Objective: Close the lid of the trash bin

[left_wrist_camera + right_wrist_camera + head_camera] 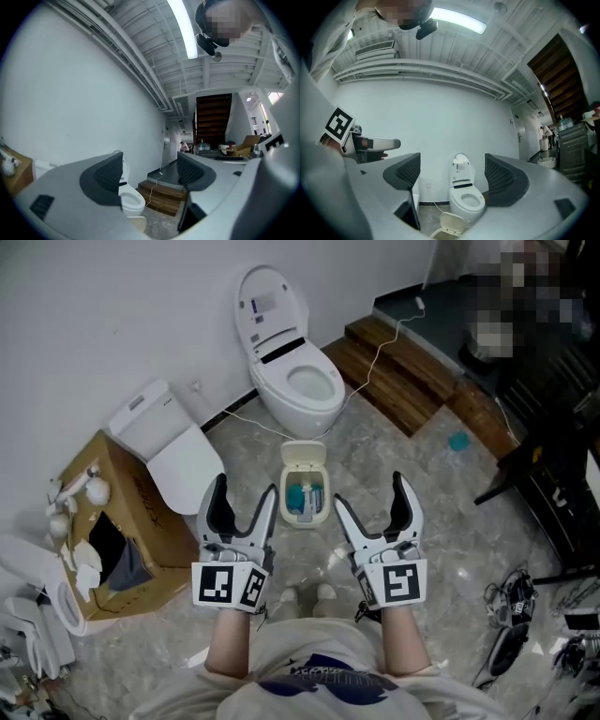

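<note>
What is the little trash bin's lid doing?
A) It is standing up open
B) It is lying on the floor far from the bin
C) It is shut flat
A: the lid is tipped up at the back of the trash bin, on the toilet side, so you can see inside the bin.

No legible txt — any view

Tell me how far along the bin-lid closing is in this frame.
Done: nothing yet. The trash bin is open, its lid tipped up at the back. In hand: nothing. The left gripper and right gripper both have jaws apart and empty, and neither touches the bin. Left: reach the lid and swing it down shut.
</note>
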